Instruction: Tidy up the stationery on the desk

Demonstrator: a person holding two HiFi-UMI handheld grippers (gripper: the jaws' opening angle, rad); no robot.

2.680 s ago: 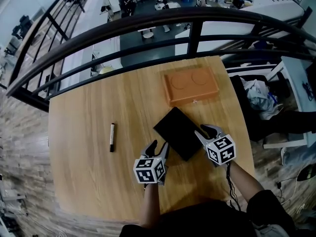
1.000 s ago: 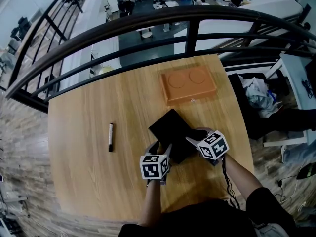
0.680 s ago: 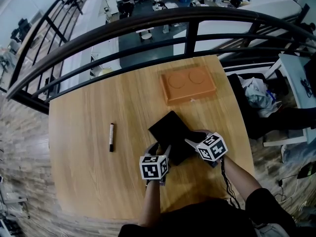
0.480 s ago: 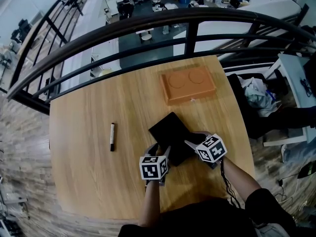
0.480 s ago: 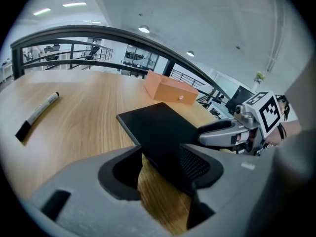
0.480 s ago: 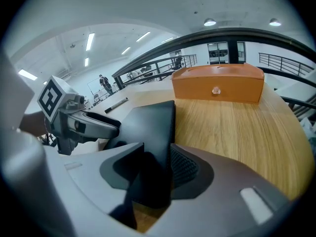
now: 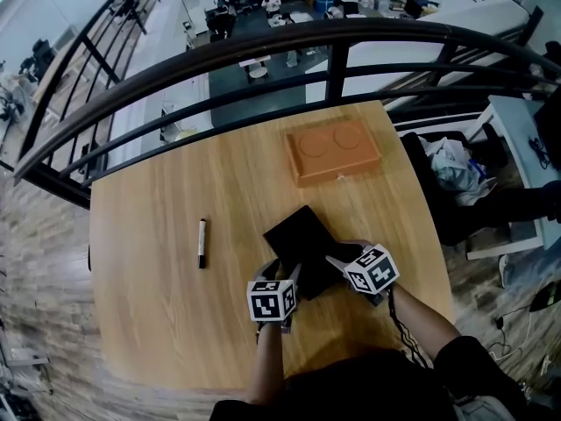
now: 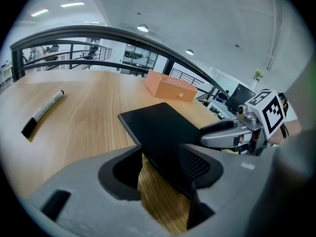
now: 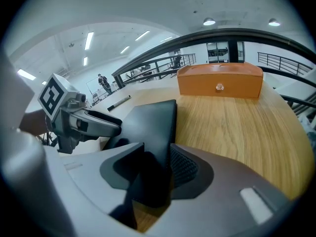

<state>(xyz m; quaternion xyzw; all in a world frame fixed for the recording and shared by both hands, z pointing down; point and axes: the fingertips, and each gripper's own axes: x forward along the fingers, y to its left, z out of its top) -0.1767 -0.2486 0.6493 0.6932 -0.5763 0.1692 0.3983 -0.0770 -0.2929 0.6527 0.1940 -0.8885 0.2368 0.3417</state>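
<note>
The wooden surface (image 7: 158,279) filled the middle of the head view, with the dark railing (image 7: 263,46) curving across the top of the frame behind it. The orange box (image 7: 333,152) sat closed near the surface's far edge, right of centre, where it had been 2.7 s earlier.

The black pad (image 7: 298,235) lay below the box, near the lower middle of the frame. Against the earliest frame it had shifted a little down and to the left. Over the last second it had hardly moved.

Both tools had closed in on the pad's near end since that earliest frame, when they flanked it with their tips just at its edges. The left tool (image 7: 282,270) sat at the pad's lower left corner. In its own view its jaws stood apart: the pad's corner lay against the right-hand jaw, and bare wood showed in the gap between the pad and the other jaw. The right tool (image 7: 342,254) reached in from the lower right. In its own view its jaws were clamped on the pad's edge, and the pad rose tilted from between them. Each tool showed in the other's view, just across the pad.

The pen (image 7: 202,242) lay alone at the left of the surface, well apart from the pad, pointing roughly away from the person, unchanged from the earlier frames.
</note>
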